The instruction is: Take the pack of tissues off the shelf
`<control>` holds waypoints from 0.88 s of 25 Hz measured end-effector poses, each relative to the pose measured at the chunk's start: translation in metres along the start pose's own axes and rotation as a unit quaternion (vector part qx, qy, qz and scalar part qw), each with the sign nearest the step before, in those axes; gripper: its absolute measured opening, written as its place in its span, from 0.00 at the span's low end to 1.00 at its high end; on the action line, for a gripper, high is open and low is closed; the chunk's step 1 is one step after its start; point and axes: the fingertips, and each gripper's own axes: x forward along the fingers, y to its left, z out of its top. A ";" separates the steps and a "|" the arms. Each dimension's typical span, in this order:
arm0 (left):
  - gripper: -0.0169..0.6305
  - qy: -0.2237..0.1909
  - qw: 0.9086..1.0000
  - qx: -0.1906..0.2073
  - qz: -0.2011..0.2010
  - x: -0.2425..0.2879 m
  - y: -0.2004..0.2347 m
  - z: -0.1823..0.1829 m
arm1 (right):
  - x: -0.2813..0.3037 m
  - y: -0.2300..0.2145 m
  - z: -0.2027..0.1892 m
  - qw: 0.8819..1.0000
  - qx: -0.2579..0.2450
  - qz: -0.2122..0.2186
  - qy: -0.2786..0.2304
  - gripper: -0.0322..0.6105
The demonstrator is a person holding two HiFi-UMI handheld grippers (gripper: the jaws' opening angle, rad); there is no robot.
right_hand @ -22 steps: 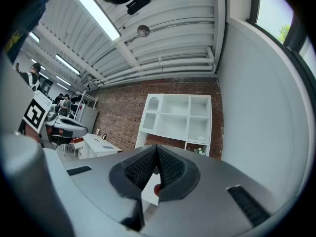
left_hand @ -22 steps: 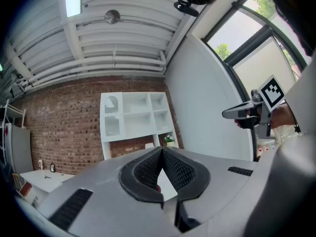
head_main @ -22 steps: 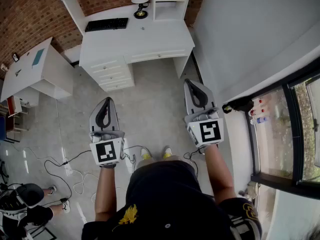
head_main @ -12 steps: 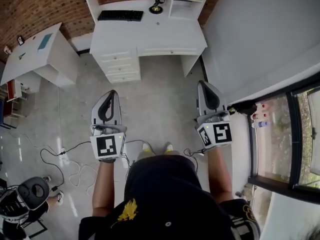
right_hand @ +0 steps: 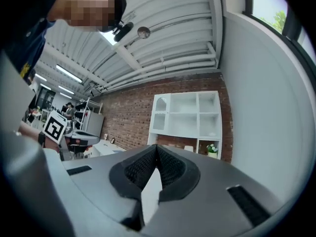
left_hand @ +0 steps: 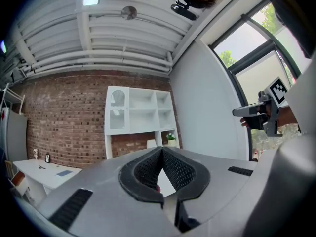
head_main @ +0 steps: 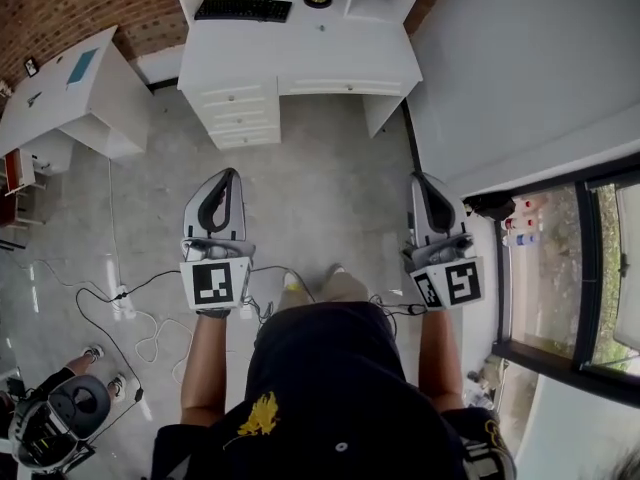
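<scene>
Change: over the last second the white desk (head_main: 300, 53) slides toward the top edge of the head view, and one trouser leg (head_main: 345, 286) now shows ahead of the body, so the person seems to be mid-step.
Right gripper shift: the right gripper (head_main: 421, 181) has drifted to the right and lower in the head view, close to the dark window frame (head_main: 590, 268).
Left gripper shift: the left gripper (head_main: 231, 175) sits about where it was, left of centre.
Meaning for the task: this looks like the approach only; nothing is reached or gripped yet.
Shelf: the white shelf (left_hand: 139, 110) stands on the desk against the brick wall (left_hand: 64, 117), upper centre of both gripper views and well ahead of the jaws.
Pack of tissues: I cannot pick it out in any view; the shelf compartments are too small to read, and only a small plant (left_hand: 170, 137) shows at the lower right of the shelf.
Left tool: jaws closed tip to tip, with nothing between them.
Right tool: jaws fully together as well, and empty.
Arm pose: both forearms reach forward from the body, elbows bent, and the grippers are held level and roughly parallel, well apart, pointing at the desk and shelf.
Floor: loose cables (head_main: 130, 308) lie at the lower left, near the walking path.
</scene>
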 end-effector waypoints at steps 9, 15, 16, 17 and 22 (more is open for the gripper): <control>0.05 0.016 1.000 -0.001 -0.024 0.068 -0.008 -0.011 | 0.030 -0.041 -0.027 0.999 -0.015 -0.014 0.041 0.05; 0.05 0.028 0.999 0.021 -0.019 0.151 -0.026 -0.019 | 0.078 -0.120 -0.062 0.997 -0.025 -0.043 0.065 0.05; 0.05 0.028 0.999 0.022 -0.016 0.169 -0.029 -0.018 | 0.088 -0.139 -0.065 0.996 -0.026 -0.051 0.070 0.05; 0.05 0.027 0.999 0.024 -0.012 0.187 -0.032 -0.015 | 0.098 -0.157 -0.066 0.996 -0.026 -0.057 0.070 0.05; 0.05 0.027 0.998 0.063 -0.007 0.271 -0.057 0.005 | 0.137 -0.237 -0.062 0.998 -0.013 -0.047 0.041 0.05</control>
